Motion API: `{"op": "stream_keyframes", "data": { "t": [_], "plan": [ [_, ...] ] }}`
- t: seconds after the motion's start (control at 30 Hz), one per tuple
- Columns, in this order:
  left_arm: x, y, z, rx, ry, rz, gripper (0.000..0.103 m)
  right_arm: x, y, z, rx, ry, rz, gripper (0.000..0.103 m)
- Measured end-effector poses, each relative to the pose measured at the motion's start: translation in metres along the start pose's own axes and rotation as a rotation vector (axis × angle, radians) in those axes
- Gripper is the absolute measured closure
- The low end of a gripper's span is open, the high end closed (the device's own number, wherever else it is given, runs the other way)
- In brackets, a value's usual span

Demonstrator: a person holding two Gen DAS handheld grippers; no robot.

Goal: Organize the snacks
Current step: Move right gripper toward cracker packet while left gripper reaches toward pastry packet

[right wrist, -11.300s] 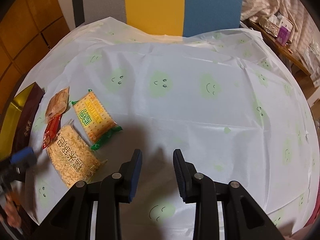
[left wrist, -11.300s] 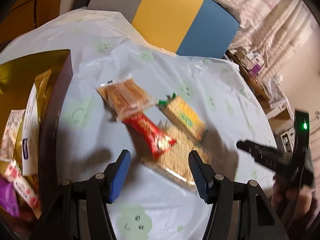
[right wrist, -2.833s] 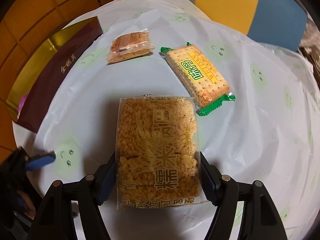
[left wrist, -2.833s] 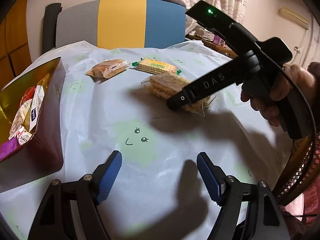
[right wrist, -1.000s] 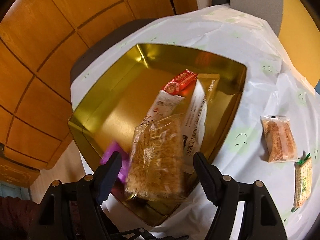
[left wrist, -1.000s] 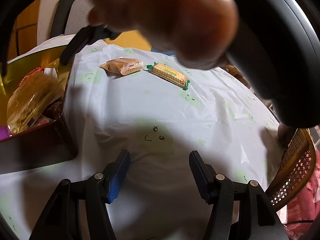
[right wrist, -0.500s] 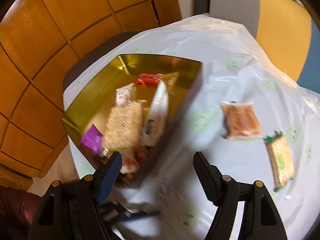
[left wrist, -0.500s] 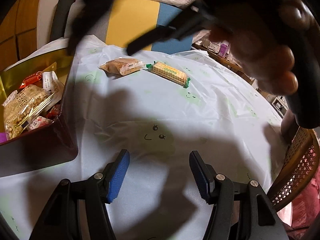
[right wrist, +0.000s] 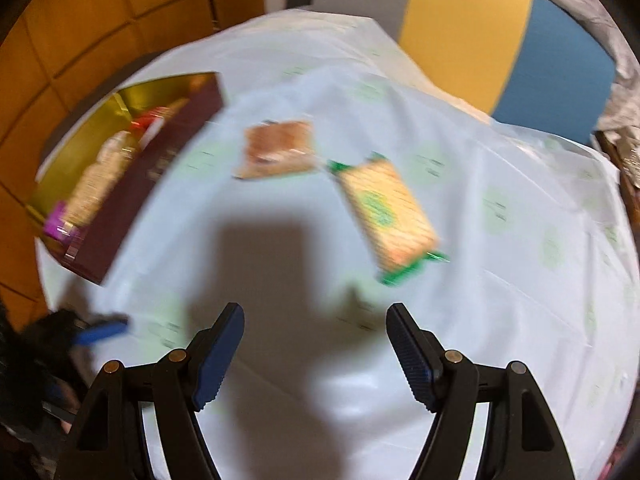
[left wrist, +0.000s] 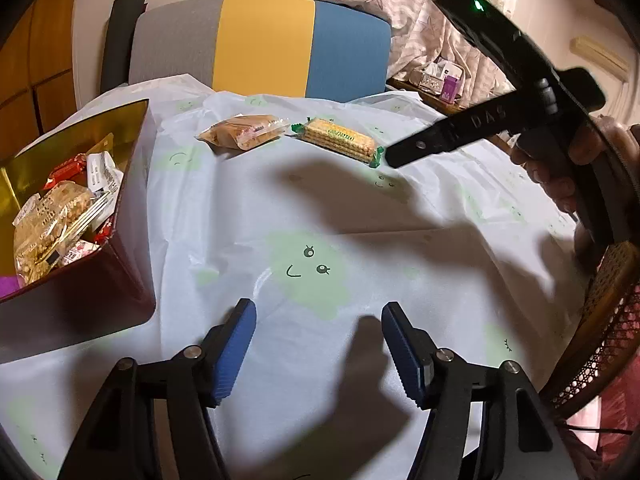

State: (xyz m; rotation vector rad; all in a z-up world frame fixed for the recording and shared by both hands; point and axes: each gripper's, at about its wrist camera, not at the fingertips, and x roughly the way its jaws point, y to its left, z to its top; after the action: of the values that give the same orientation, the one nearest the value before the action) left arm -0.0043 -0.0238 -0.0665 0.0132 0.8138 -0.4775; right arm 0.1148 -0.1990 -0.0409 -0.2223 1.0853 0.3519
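Pale plastic printed with green smiley faces covers the table (left wrist: 248, 208) under your left gripper (left wrist: 316, 344). Seen from the left wrist, its blue pads (left wrist: 234, 350) stand apart with only cloth between them, and they have just been opening a little further. At the table's left edge sits the gold-lined box (left wrist: 132, 208) with dark red walls; the rice cracker pack (left wrist: 44, 216) lies inside it on top of other wrapped snacks, a red wrapper (left wrist: 66, 170) and a white one (left wrist: 102, 172) beyond it. Toward the far edge, two packs lie on the cloth: a brown pastry pack (left wrist: 244, 134) and, just beside it to the right, a biscuit pack (left wrist: 340, 144) with green ends. Your right gripper (left wrist: 404, 156) reaches in from the right, its tip close to that biscuit pack, with your hand (left wrist: 568, 168) around the handle. A grey, yellow and blue chair back (left wrist: 260, 44) stands behind the table.

From the right wrist the picture is blurred by motion. Your right gripper (right wrist: 316, 352) is wide open and holds nothing, above its own shadow on the cloth. The biscuit pack (right wrist: 388, 216) lies ahead and to the right, the pastry pack (right wrist: 280, 150) ahead and left of it, the two nearly touching. The box (right wrist: 160, 164) is at the left edge, and a blue pad of your left gripper (right wrist: 102, 332) shows at lower left.
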Motion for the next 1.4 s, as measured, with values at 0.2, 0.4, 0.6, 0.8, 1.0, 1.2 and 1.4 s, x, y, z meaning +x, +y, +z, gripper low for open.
{"op": "stream_keyframes", "data": {
  "t": [0.2, 0.4, 0.6, 0.8, 1.0, 1.2, 1.4],
  "plan": [
    [0.002, -0.005, 0.0, 0.026, 0.01, 0.025, 0.034, 0.003, -0.044, -0.014, 0.024, 0.007, -0.122, 0.028],
    [0.005, -0.009, 0.0, 0.04, 0.019, 0.046, 0.03, 0.02, -0.08, -0.021, 0.143, 0.025, -0.211, 0.028],
    [0.006, -0.013, 0.0, 0.045, 0.02, 0.059, 0.026, 0.029, -0.081, -0.02, 0.137, 0.054, -0.279, 0.028],
    [0.007, -0.016, 0.0, 0.05, 0.023, 0.061, 0.023, 0.031, -0.08, -0.021, 0.125, 0.059, -0.291, 0.028],
    [0.009, -0.015, 0.007, 0.038, 0.066, 0.052, 0.022, 0.032, -0.076, -0.022, 0.113, 0.063, -0.307, 0.028],
    [0.003, -0.014, 0.033, -0.057, 0.097, -0.011, 0.027, 0.028, -0.075, -0.022, 0.113, 0.056, -0.321, 0.028],
    [0.001, -0.013, 0.09, -0.125, 0.083, -0.039, 0.027, 0.023, -0.072, -0.02, 0.107, 0.032, -0.307, 0.028]
  ]
}}
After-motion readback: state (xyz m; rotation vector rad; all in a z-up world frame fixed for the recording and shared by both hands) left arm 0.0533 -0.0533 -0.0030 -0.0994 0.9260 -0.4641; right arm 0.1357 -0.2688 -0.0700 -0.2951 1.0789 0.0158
